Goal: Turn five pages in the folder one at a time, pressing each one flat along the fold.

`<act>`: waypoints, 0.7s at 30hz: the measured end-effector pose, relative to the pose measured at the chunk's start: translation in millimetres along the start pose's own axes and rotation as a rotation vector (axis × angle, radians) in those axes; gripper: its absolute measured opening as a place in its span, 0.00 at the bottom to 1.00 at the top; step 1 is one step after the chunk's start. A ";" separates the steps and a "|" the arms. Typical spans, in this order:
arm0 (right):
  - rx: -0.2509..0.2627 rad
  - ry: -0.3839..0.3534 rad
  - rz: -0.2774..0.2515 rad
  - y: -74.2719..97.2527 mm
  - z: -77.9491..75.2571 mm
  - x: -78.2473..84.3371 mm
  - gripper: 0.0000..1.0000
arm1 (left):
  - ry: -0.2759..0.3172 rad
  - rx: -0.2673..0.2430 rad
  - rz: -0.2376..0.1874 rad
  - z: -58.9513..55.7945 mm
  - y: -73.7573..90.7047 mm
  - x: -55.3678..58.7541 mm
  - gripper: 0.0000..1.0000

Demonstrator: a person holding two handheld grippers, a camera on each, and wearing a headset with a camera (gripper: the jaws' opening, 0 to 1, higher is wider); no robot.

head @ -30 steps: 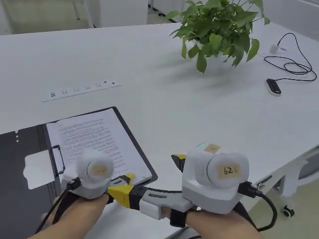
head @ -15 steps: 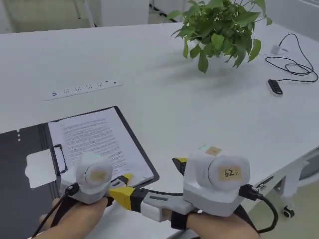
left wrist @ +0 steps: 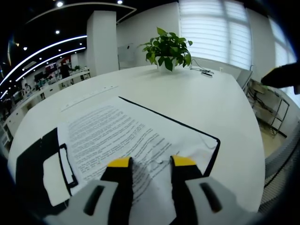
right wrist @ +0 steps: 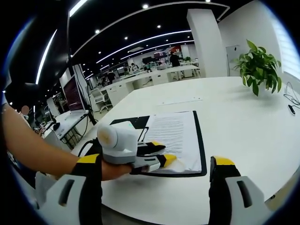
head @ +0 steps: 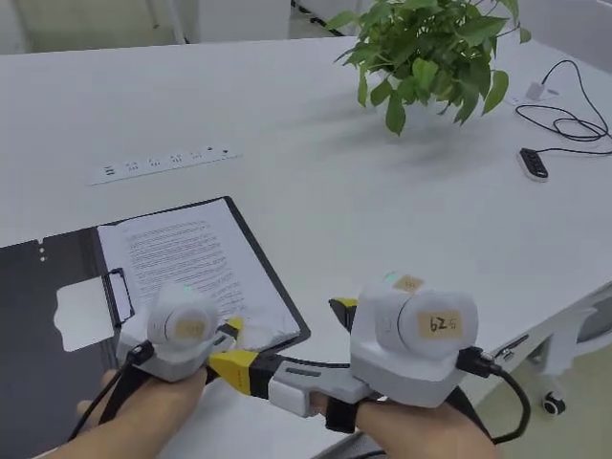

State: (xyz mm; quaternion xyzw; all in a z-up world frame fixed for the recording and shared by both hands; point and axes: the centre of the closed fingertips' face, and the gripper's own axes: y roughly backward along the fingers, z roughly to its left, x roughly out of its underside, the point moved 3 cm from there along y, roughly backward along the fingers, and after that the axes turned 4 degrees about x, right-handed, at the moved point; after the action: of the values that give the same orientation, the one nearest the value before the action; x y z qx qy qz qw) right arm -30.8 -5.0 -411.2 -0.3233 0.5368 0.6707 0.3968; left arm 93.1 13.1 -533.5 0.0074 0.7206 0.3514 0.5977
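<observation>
A black folder (head: pixel 29 287) lies open at the table's near left, with a printed top page (head: pixel 182 253) on its right half. My left gripper (head: pixel 232 332) rests on that page's near right corner. Its yellow-tipped jaws (left wrist: pixel 151 162) stand close together, and the paper puckers up between them. The page (left wrist: pixel 117 131) runs away from the jaws toward the clip (left wrist: pixel 65 159). My right gripper (head: pixel 287 337) hovers just off the folder's near right corner, pointing left with its jaws wide open and nothing between them. From the right gripper (right wrist: pixel 156 160) I see the left gripper (right wrist: pixel 161 154) on the page corner.
A potted plant (head: pixel 430 48) stands at the far right. A power strip (head: pixel 163 163) is set into the table beyond the folder. A black remote (head: pixel 532 164) and a cable (head: pixel 574 115) lie at the right. The table edge (head: pixel 535 325) runs close on my right.
The page's near right corner, flat before, now bulges up at the left gripper's jaws. Both grippers have stayed almost in place, and the view has shifted slightly.
</observation>
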 end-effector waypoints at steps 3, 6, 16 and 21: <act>-0.004 -0.013 0.007 -3.4 1.4 2.2 0.94 | 0.002 0.002 0.001 0.5 -0.4 0.2 0.28; -0.009 -0.028 0.014 -7.6 2.8 5.1 0.94 | 0.034 -0.012 -0.001 8.5 -0.3 -0.3 0.15; -0.033 -0.253 0.036 -29.2 4.8 16.4 0.84 | 0.040 0.000 -0.005 4.9 1.4 -0.2 0.11; -0.028 -0.307 0.054 -43.2 3.4 26.6 0.71 | 0.048 0.009 -0.012 3.4 1.8 -0.4 0.09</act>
State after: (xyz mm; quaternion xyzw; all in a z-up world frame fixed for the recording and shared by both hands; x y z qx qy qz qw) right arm -5.5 7.9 -453.3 -0.2080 0.4688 0.7301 0.4516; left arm 95.4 16.0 -532.3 -0.0026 0.7364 0.3448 0.5821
